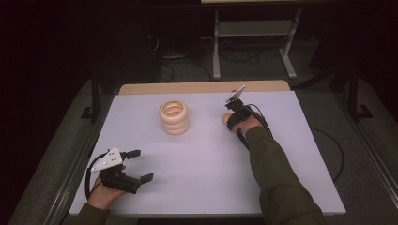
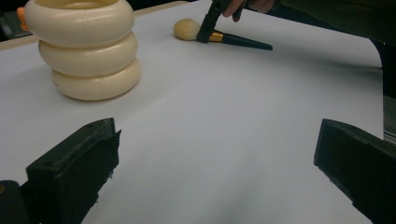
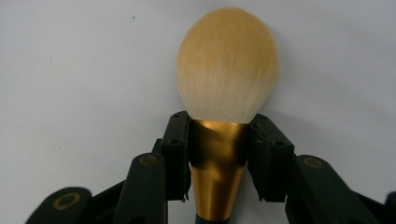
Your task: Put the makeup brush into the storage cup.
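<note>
Nearest to me, my left claw (image 1: 143,165) hovers low over the near left part of the white counter (image 1: 202,164), jaws spread wide with nothing between them. It has no part in the work right now.

Farther out on the right, my right claw (image 3: 218,140) is pinching the makeup brush (image 3: 219,154) by its gold ferrule, just below the bristles. The pads sit on either side of the metal collar and look to be pressing on it. From the left gripper view the brush (image 2: 219,36) lies flat on the counter, fluffy head pointing toward the stacked-ring holder (image 2: 86,49) and the dark handle trailing away from it.

I judge the brush to be very light, so lifting it should take little force. The ferrule is the right place to hold: it is rigid metal, close to the heavier head end, and it tapers, so a slip toward the handle is possible because the surface looks smooth and glossy. The bristles are soft and would splay or crush if gripped, so I would keep the pads off them. The handle is stiff and slim; held alone it might swing.

Beyond, the cream holder (image 1: 174,118) stands upright near the middle of the far counter, well apart from the brush.

I can read no brand, label or writing on the brush, the holder or the claws.
</note>
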Motion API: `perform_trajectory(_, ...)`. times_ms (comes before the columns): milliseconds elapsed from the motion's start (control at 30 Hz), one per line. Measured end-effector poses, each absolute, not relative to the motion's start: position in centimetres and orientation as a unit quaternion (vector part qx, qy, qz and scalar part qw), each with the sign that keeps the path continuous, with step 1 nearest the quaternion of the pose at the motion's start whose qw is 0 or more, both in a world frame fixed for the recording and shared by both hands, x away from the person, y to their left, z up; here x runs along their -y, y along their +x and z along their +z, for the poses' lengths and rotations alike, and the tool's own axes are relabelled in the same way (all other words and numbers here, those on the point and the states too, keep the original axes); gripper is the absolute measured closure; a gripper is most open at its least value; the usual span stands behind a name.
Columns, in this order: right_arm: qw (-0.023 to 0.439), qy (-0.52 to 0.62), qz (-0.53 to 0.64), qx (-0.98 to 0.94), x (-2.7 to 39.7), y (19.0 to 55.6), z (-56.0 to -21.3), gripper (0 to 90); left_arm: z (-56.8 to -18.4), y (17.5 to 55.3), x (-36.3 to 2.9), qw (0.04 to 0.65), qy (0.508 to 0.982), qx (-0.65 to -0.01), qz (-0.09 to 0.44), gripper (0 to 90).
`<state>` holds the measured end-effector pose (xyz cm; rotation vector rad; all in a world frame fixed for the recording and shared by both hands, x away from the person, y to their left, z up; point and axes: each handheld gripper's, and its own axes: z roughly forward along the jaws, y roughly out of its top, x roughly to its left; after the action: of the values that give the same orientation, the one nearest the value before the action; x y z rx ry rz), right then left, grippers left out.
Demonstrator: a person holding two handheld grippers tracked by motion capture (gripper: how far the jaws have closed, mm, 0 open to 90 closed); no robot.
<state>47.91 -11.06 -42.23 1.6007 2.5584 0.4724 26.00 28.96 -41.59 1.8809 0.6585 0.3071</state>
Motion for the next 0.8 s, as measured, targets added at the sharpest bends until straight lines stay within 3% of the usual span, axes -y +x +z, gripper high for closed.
perform_trajectory(400, 0.042, 0.528, 0.176, -0.83, 11.4, 47.9, -41.6, 60.8, -41.6, 26.1, -29.0, 0.533, 0.789, -0.274, 0.131, 0.0)
perform_trajectory(800, 0.066, 0.519, 0.234, -0.819, 12.4, 46.7, -38.7, 61.0, -41.6, 26.1, -29.0, 0.533, 0.789, -0.275, 0.131, 0.0)
